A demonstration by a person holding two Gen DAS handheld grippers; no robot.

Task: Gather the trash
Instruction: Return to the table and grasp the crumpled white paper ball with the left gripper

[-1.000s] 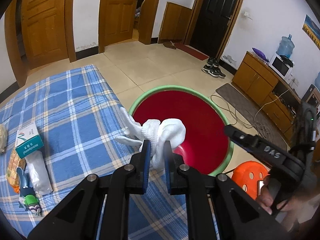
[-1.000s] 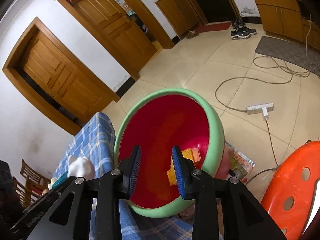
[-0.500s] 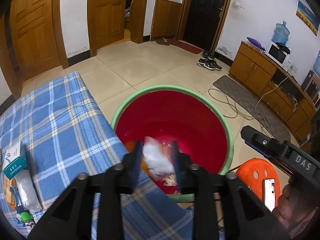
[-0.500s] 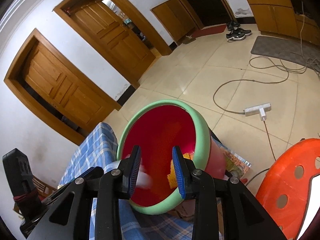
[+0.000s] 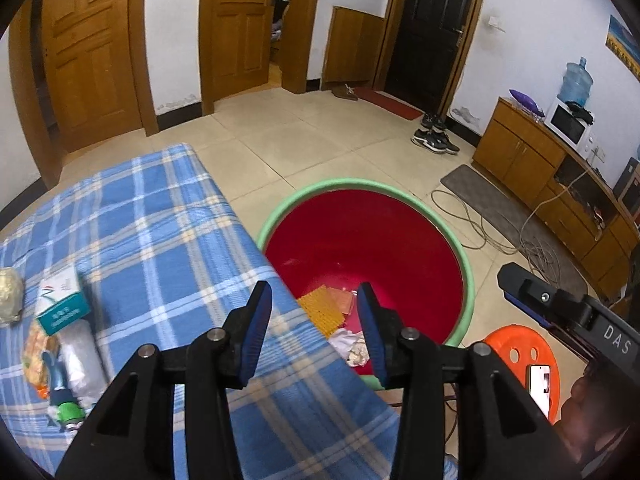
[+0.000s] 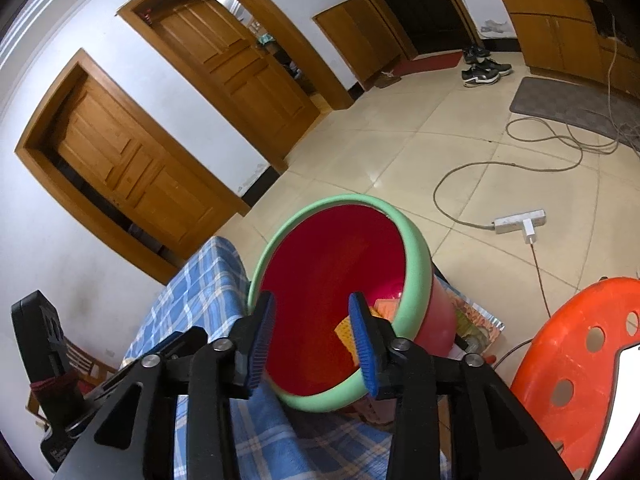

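A red bin with a green rim (image 5: pixel 466 264) stands on the floor beside the table; it also shows in the right wrist view (image 6: pixel 416 256). White crumpled tissue (image 5: pixel 344 340) lies at its bottom next to orange packaging (image 5: pixel 320 308). My left gripper (image 5: pixel 314 334) is open and empty above the table edge and the bin. My right gripper (image 6: pixel 312 340) is open and empty over the bin's near rim. More trash lies on the blue plaid tablecloth (image 5: pixel 140 220) at the left: a teal and white box (image 5: pixel 60 300), a clear plastic wrapper (image 5: pixel 82 356) and a green item (image 5: pixel 66 410).
An orange stool (image 5: pixel 524 360) with a phone (image 5: pixel 540 388) on it stands right of the bin. A power strip (image 6: pixel 520 222) and cables (image 5: pixel 480 220) lie on the tiled floor. A wooden cabinet (image 5: pixel 520 152) lines the right wall.
My left gripper opened and let go of the white tissue, which dropped into the bin. The left gripper then drew back and up. The right gripper stayed open near the bin.
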